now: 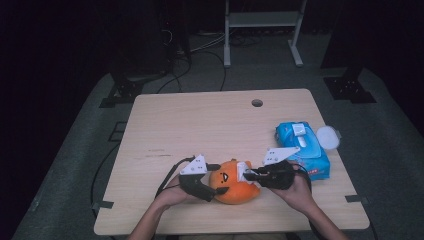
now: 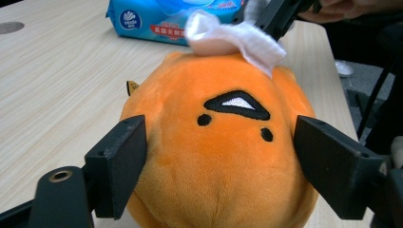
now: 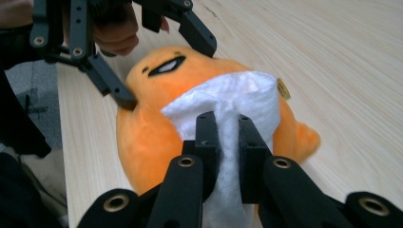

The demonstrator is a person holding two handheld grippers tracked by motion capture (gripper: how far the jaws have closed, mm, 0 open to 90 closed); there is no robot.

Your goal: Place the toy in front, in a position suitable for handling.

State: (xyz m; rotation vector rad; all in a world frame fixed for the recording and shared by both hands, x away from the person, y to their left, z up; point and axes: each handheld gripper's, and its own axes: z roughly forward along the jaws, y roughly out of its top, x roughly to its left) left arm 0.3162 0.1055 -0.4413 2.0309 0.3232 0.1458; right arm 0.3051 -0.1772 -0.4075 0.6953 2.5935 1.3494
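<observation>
Left gripper (image 2: 216,166) fingers (image 2: 119,164) clasp the orange plush toy (image 2: 223,156); right gripper (image 3: 227,137) fingers pinch a white wipe (image 3: 237,102) against it. A loose clasp could let the toy roll away.

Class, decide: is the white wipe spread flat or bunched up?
Bunched: the right gripper pinches the white wipe into folds against the orange plush toy.

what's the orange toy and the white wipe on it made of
Orange toy: looks like soft plush fabric, with a short matte fuzzy pile and an embroidered face. White wipe: seemingly thin nonwoven cloth or tissue, finely textured, crumpling limply where the right tongs pinch it.
</observation>
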